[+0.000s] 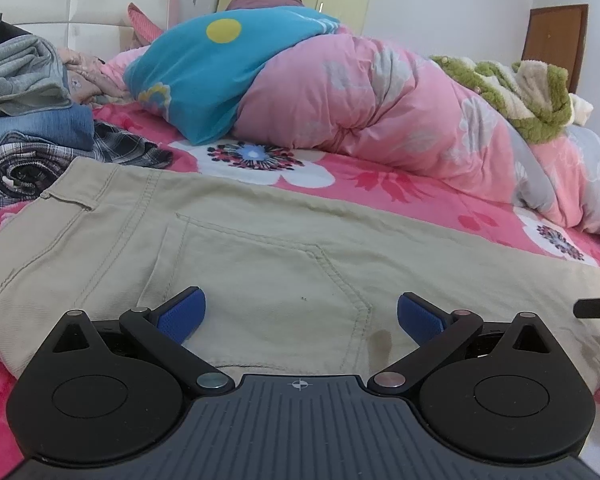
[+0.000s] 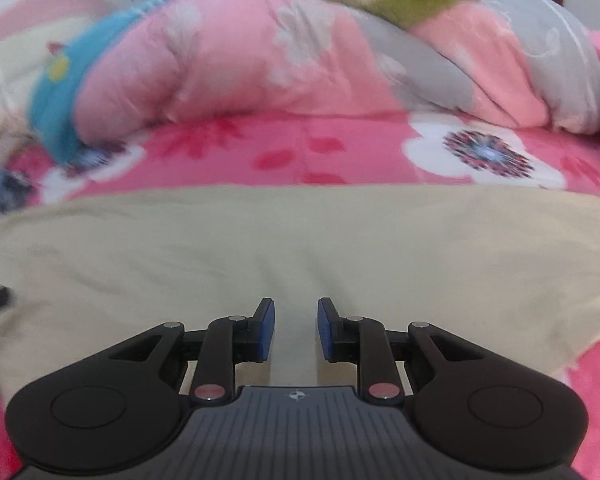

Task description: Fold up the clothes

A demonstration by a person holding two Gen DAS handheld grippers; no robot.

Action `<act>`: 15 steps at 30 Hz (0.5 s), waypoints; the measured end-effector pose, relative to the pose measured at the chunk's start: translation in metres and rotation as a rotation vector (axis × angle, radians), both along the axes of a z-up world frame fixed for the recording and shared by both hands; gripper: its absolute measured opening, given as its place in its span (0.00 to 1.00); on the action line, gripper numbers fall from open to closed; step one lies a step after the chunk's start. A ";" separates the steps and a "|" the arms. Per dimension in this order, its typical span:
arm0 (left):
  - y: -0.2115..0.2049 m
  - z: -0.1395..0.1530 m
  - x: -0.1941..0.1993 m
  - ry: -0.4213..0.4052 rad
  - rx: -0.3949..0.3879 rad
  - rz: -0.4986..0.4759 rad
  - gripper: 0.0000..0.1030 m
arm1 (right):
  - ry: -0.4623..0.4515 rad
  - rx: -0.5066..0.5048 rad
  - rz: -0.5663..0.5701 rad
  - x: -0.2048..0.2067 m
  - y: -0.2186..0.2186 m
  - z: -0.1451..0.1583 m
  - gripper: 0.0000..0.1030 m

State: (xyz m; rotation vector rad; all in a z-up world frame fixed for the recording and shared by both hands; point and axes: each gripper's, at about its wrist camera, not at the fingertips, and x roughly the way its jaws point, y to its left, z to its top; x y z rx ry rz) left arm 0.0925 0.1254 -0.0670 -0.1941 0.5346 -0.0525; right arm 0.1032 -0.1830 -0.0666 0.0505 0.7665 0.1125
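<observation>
1. Pink flowered bedsheet (image 1: 340, 184) covers the bed, with a white headboard (image 1: 80, 4) behind.
2. Far left, a clothes pile (image 1: 28, 120) sits by the trousers' waistband.
3. Beige trousers (image 1: 260, 248) lie flat across the sheet, back pocket up.
4. Left gripper (image 1: 302, 316) hovers over that pocket, jaws spread wide, holding nothing.
5. Behind, a pink duvet (image 1: 380, 112) is heaped up, a blue pillow (image 1: 204, 72) at its left end.
6. Right gripper (image 2: 296, 330) is over a trouser leg, jaws narrowly apart, nothing pinched between them.
</observation>
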 end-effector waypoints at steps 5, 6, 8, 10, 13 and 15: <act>0.000 0.000 -0.001 0.000 0.006 0.000 1.00 | -0.046 0.013 0.128 -0.012 0.020 -0.008 0.24; 0.000 0.000 -0.001 0.001 0.007 0.000 1.00 | -0.048 0.012 0.144 -0.014 0.022 -0.013 0.24; 0.000 0.000 0.000 0.001 0.010 0.000 1.00 | -0.056 -0.002 0.115 -0.017 0.012 -0.024 0.23; -0.001 0.000 0.000 0.003 0.014 0.001 1.00 | -0.077 -0.001 0.068 -0.018 -0.007 -0.029 0.23; -0.002 -0.001 0.000 0.004 0.020 0.002 1.00 | -0.089 -0.027 -0.054 -0.015 -0.049 -0.032 0.22; -0.002 -0.001 0.000 0.004 0.024 0.003 1.00 | -0.098 -0.030 -0.125 -0.011 -0.079 -0.035 0.20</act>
